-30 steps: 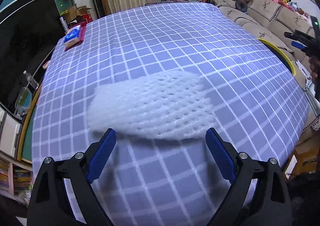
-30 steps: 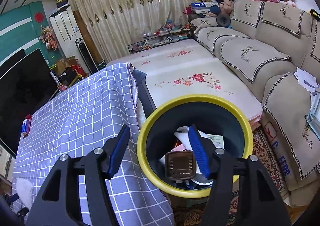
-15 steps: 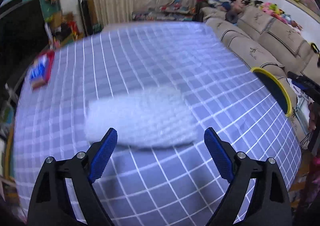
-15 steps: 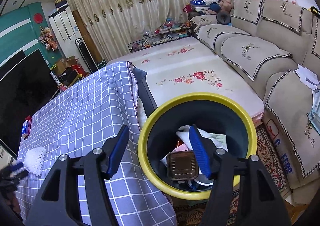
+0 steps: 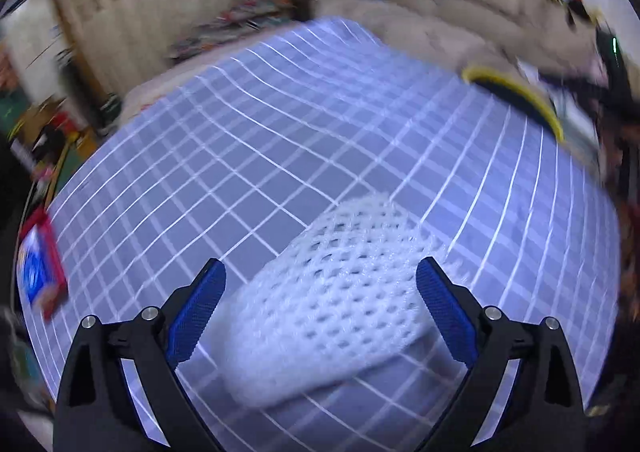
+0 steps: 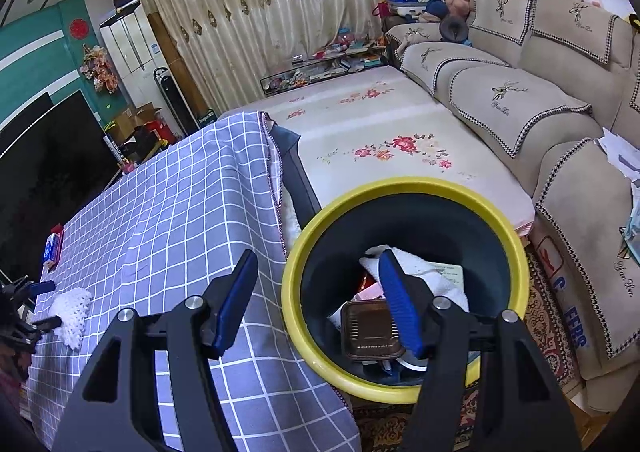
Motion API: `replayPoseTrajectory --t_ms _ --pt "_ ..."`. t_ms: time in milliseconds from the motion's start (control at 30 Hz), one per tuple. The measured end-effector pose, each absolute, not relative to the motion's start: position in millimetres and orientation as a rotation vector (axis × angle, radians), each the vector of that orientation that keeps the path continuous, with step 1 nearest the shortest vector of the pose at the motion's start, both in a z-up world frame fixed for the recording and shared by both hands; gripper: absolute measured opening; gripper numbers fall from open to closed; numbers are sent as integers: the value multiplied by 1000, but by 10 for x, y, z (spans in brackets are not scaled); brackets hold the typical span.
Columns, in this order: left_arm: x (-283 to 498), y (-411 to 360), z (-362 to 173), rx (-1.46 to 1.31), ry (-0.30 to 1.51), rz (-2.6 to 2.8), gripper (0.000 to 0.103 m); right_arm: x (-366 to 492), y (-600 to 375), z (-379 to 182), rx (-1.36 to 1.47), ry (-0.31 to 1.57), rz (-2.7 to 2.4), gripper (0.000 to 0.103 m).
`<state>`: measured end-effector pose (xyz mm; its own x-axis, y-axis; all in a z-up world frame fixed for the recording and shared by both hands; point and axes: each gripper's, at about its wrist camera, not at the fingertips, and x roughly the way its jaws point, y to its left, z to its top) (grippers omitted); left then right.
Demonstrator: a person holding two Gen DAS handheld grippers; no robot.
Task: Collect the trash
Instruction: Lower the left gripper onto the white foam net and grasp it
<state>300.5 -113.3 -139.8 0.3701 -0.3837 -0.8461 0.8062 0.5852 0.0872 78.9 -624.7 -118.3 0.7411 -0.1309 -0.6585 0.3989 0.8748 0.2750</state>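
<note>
A white foam fruit net (image 5: 340,300) lies on the grey checked tablecloth (image 5: 240,155). My left gripper (image 5: 320,272) hovers over it with its jaws opening; the net sits between the blue pads, and neither pad presses on it. The right wrist view shows the same net (image 6: 72,312) at the table's far left, with the left gripper (image 6: 40,304) beside it. My right gripper (image 6: 318,256) is open and holds nothing above the yellow-rimmed dark bin (image 6: 400,185). The bin contains a brown tray (image 6: 370,330), white paper and other trash.
A red and blue box (image 5: 38,276) lies near the table's left edge. The bin (image 5: 516,91) stands off the table's right corner. Beyond it are a floral-covered surface (image 6: 380,123) and a beige sofa (image 6: 520,91). A dark television (image 6: 48,155) stands to the left.
My left gripper has swung and rolled, so the net now lies lengthwise between its pads instead of across in front of them. The right gripper has stayed over the bin.
</note>
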Motion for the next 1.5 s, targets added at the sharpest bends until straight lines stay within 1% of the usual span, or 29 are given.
replayPoseTrajectory --t_ms 100,200,233,467,633,733,800,900,933,1000,1033,1133,1167,1200,1233,1267,1333,1500 --pt "3128 -1189 -1484 572 954 -878 96 749 -6243 -1144 418 672 -312 62" --pt "3213 -1141 -1530 521 1062 -949 97 725 -6253 -1124 424 676 -305 62" --pt "3181 -1122 -1540 525 1072 -958 97 716 -6256 -1119 423 676 -305 62" --pt "2510 -965 -1583 587 1136 -1045 98 760 -6221 -1162 421 685 -277 62" --pt "2187 -911 -1429 611 1153 -1092 98 814 -6132 -1219 413 703 -236 62" --pt "2004 -936 -1421 693 1154 -1110 98 828 -6103 -1234 413 708 -223 63" --pt "1922 -983 -1487 766 1167 -1106 98 826 -6106 -1240 419 709 -216 63" --pt "1844 -1049 -1611 884 1123 -1051 98 814 -6105 -1245 419 710 -219 63" --pt "1825 -1067 -1642 900 1113 -1046 100 806 -6110 -1247 419 710 -220 63" --pt "1813 -1104 -1656 885 1087 -1042 98 796 -6124 -1246 419 709 -225 63" --pt "1830 -1117 -1654 859 1082 -1037 97 791 -6135 -1245 422 709 -227 63" --pt "1898 -1140 -1612 785 1075 -1030 81 777 -6162 -1241 431 702 -230 63" --pt "1917 -1121 -1566 763 1066 -1022 63 767 -6170 -1237 435 698 -231 63" --pt "1960 -1121 -1519 729 1063 -995 41 763 -6176 -1236 436 696 -231 63" --pt "2014 -1161 -1500 707 1070 -977 32 755 -6190 -1232 439 693 -231 63" --pt "2059 -1169 -1474 669 1085 -963 26 752 -6204 -1224 441 690 -232 63" --pt "2117 -1290 -1464 629 1096 -938 24 717 -6243 -1203 447 678 -236 63" --pt "2169 -1744 -1355 599 1020 -803 24 557 -6392 -1097 457 640 -263 63"
